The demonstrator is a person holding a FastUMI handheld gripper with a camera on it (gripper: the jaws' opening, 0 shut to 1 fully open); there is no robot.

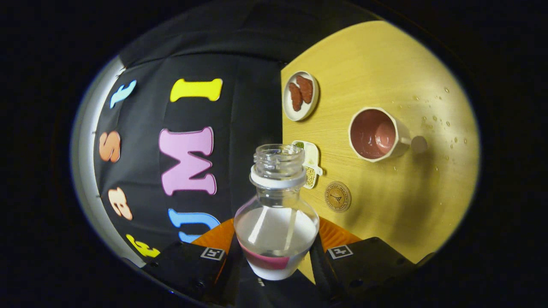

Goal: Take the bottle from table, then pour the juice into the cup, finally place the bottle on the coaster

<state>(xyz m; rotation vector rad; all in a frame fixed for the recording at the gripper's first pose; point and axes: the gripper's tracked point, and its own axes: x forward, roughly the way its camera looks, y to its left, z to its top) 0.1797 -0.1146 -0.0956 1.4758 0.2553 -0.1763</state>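
1. The surface (385,64) was seen tipped sideways beyond the fingers, with droplets scattered on it.
2. The cup (376,134) stood open and apparently empty, near the coaster (338,196).
3. The bottle (276,214), uncapped and part-filled, was clamped at its lower body between both fingers (319,256); it was judged rigid, smooth, likely slippery, and moderately light.
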